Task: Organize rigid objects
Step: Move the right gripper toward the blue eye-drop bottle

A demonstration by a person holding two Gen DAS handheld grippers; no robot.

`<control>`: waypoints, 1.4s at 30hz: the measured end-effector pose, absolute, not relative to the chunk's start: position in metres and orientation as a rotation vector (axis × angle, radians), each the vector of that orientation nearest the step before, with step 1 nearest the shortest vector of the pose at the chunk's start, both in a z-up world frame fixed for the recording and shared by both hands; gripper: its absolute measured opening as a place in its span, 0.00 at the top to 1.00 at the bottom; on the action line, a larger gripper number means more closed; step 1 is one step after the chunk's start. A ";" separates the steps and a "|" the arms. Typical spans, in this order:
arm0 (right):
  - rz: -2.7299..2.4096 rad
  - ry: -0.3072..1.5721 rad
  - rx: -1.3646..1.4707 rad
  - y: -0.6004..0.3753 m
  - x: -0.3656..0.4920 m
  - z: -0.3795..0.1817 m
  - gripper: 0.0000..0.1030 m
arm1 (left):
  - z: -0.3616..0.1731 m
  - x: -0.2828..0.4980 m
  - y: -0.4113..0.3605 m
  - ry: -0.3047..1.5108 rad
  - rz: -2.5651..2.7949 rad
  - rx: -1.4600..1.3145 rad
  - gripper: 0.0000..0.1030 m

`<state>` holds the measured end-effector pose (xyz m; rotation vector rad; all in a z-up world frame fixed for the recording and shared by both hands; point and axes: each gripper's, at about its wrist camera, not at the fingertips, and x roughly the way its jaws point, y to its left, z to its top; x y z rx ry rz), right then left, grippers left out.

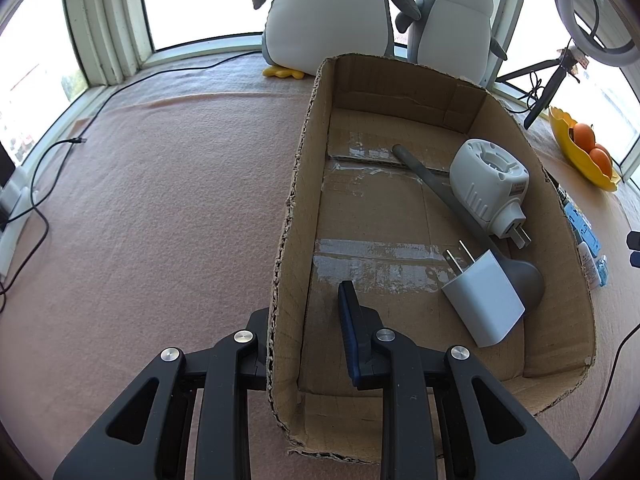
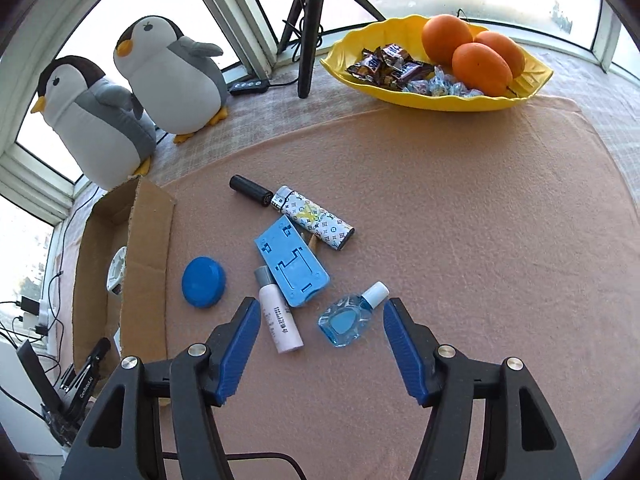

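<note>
Pink blanket [image 2: 440, 220] by bay windows [image 1: 192, 0].
Left gripper [image 1: 308, 344] clamps cardboard box [image 1: 400, 216] wall; right gripper [image 2: 320, 344] gapes, empty, above blue bottle [image 2: 346, 320] beside box.

Your left tongs [image 1: 308, 332] point steeply downward, jaws clamped on the side wall of the cardboard box [image 1: 288, 216], one finger outside it and one inside. Your right tongs [image 2: 318, 344] also point steeply down, above the counter [image 2: 460, 240]; their blue-padded jaws stand apart with nothing pressed between the pads [image 2: 240, 344].
</note>
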<state>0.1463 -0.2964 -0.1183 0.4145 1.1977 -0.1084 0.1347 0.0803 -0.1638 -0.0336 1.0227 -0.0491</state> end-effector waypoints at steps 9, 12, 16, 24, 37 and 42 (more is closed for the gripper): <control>-0.142 1.262 0.435 -0.296 0.150 -0.143 0.42 | -0.164 0.135 0.080 1.023 -0.049 -0.035 0.79; -0.153 1.281 0.409 -0.293 0.155 -0.149 0.42 | -0.164 0.135 0.080 1.023 -0.049 -0.036 0.79; -0.167 1.298 0.387 -0.291 0.159 -0.156 0.43 | -0.164 0.136 0.080 1.023 -0.050 -0.038 0.79; -0.186 1.320 0.347 -0.289 0.167 -0.164 0.49 | -0.164 0.136 0.080 1.023 -0.050 -0.039 0.79; -0.194 1.339 0.283 -0.301 0.166 -0.168 0.68 | -0.164 0.136 0.080 1.023 -0.050 -0.039 0.79; -0.189 1.340 0.251 -0.302 0.163 -0.167 0.68 | -0.164 0.136 0.080 1.023 -0.050 -0.039 0.79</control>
